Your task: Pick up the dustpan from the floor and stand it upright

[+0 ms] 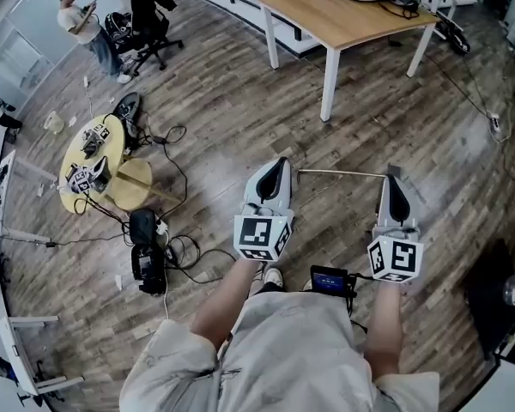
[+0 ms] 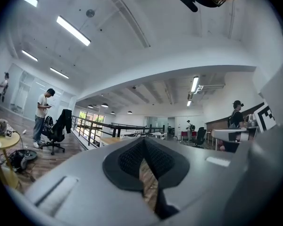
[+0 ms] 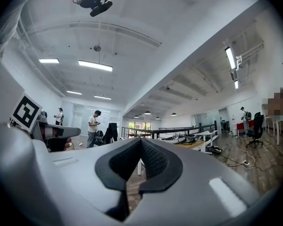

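Between each pair of fingers (image 2: 129,160) nothing is held: left gripper (image 1: 281,162) and right gripper (image 1: 396,179) are closed tip to tip, level above the floor (image 1: 223,110). Beyond them the dustpan (image 1: 343,174) lies flat, its pan end partly hidden behind the right gripper. Hazard: closed fingers descending would knock the thin handle aside, and an off-centre grip may let it swing or slip.

Dustpan (image 1: 343,174) (long-handled) flat on floor

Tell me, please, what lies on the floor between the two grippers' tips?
In the head view, a thin pale pole lies on the wood floor between the left gripper and the right gripper; otherwise that stretch is bare.
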A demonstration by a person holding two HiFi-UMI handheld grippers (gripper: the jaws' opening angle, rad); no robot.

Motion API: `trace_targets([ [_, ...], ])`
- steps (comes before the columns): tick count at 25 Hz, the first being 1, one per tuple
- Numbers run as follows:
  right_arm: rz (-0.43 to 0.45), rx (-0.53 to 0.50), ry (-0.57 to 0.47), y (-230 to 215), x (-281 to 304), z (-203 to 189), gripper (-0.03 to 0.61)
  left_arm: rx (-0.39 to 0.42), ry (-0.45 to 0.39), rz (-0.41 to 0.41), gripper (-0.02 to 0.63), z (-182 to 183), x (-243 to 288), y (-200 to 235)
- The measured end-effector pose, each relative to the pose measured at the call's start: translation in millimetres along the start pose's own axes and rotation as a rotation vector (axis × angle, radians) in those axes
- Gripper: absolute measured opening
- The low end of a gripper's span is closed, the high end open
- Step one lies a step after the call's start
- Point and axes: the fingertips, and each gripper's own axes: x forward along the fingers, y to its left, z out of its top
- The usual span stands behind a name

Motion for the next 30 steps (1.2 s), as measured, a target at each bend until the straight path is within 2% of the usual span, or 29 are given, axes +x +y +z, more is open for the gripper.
trace_targets([
  [6,-0.013,0.019,-0.014,-60.0,-28.3,1.7,0.006,-0.003,0.005,0.005,0.020,-3.1,14.9,-64.2],
  [16,-0.010,0.032,0.010,-202.0,-99.6,-11.0,0.006,-0.014,0.017,0.033,0.020,-30.3,43.2,-206.9],
  [25,-0.007,0.043,0.014,-246.9,-127.1,-31.3,0.006,-0.001,0.012,0.033,0.020,-48.1,50.4,-258.5],
  [30,-0.001,0.035,0.018,-232.2,-101.9,-25.7,0.006,-0.009,0.012,0.036,0.020,-41.2,60.8,-235.9],
])
